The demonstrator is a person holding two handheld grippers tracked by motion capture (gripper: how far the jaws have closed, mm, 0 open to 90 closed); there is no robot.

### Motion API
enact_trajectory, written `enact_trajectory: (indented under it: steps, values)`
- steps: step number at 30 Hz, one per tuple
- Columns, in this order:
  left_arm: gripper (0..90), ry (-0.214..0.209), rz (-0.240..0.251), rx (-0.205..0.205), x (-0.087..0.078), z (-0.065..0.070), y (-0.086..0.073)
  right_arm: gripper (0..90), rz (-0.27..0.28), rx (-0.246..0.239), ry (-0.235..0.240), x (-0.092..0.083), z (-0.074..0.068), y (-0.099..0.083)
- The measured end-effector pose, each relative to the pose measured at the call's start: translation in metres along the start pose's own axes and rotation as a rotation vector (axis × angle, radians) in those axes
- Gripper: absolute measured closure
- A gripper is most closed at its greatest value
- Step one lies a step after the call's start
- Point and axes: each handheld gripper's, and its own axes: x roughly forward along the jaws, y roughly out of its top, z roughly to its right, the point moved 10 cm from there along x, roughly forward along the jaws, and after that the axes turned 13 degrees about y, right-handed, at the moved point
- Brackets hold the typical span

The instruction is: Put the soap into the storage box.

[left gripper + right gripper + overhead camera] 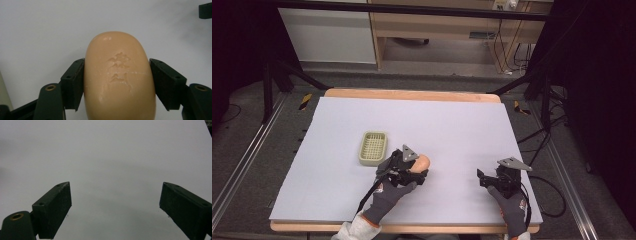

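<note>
A peach-coloured bar of soap with a stamped mark sits between the jaws of my left gripper, which is shut on its two long sides. From above, the soap pokes out past the left gripper, just right of a pale green soap dish with a slotted floor. My right gripper stands open over the bare white sheet, nothing between its jaws. In the high view the right gripper rests near the table's front right.
A white sheet covers the wooden table. Gloved hands and sleeves come in from the front edge. Black cables trail off the right side. Beyond the table stand a wooden desk and black frame legs.
</note>
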Motion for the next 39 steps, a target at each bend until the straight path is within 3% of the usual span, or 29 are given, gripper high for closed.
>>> enact_trajectory:
  steps: [8,14,21,39]
  values:
    - [31.5,0.001,0.007,-0.002,-0.01,-0.011,-0.002,10.8,0.0,0.0,0.0,0.0,0.0,0.0]
    - [31.6,0.005,0.015,-0.032,-0.015,-0.022,-0.007,10.8,-0.001,0.001,0.001,0.0,-0.001,0.0]
    - [31.6,0.01,0.009,-0.039,-0.018,-0.031,-0.011,10.8,-0.001,-0.006,0.0,0.0,-0.001,0.0]
    - [31.8,0.036,0.026,-0.097,-0.025,-0.06,-0.008,10.8,-0.007,-0.017,0.0,0.001,-0.003,-0.001]
